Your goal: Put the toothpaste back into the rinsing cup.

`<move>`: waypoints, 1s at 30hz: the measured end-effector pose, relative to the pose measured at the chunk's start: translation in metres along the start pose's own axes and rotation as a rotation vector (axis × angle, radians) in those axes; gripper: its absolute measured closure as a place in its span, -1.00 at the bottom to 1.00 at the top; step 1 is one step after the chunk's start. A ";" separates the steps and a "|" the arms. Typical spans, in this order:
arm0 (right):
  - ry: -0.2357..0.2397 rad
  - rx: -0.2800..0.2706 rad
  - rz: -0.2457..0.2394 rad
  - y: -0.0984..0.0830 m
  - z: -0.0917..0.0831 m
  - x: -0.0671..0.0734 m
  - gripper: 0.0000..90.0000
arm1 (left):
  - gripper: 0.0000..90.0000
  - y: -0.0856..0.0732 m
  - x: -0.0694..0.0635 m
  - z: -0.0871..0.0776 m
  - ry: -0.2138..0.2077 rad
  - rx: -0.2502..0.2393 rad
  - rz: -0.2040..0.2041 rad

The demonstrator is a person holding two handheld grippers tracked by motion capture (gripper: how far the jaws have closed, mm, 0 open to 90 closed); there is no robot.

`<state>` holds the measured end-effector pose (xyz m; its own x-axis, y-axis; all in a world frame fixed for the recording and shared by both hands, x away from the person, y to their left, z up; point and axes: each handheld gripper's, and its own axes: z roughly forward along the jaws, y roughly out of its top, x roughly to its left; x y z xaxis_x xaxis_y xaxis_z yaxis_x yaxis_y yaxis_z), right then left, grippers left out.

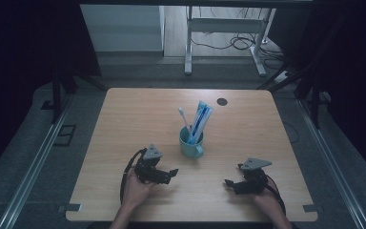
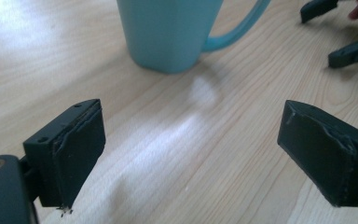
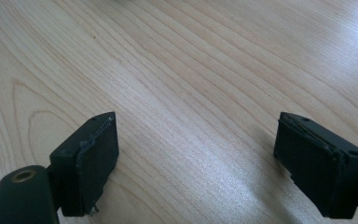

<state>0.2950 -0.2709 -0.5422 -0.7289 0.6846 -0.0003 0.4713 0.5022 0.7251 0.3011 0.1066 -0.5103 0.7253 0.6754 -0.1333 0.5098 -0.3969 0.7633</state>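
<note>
High view adds toothbrush and toothpaste in the mug — both grippers' jaws gape empty.

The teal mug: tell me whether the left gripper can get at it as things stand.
Probably yes. The left gripper sits on the table with its jaws wide open and facing the teal mug, and only bare wood lies between them. The right gripper rests off to the side, out of the way.

At the centre of the high view the teal mug, with a toothpaste tube and toothbrush standing in it, is the only obstacle on the table. Bare wood lies open across the frame's left, right and upper parts. Both grippers, left gripper and right gripper, sit low in frame, jaws spread over bare wood.
</note>
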 end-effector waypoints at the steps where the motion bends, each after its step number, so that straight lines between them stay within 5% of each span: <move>1: 0.000 0.000 0.000 0.000 0.000 0.000 -0.69 | -0.83 -0.002 0.000 0.001 0.003 0.003 0.000; 21: -0.001 0.001 0.003 0.000 0.000 0.000 -0.69 | -0.83 -0.029 -0.001 0.014 0.069 0.129 0.029; 26: -0.001 0.000 0.001 0.000 0.000 0.000 -0.69 | -0.86 -0.032 -0.002 0.014 0.071 0.128 0.031; 30: -0.001 0.000 0.002 0.000 0.000 0.000 -0.69 | -0.93 -0.032 -0.007 0.017 0.091 0.145 0.065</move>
<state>0.2949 -0.2709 -0.5422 -0.7276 0.6860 0.0006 0.4726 0.5007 0.7252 0.2877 0.1045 -0.5444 0.7173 0.6964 -0.0240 0.5296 -0.5224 0.6683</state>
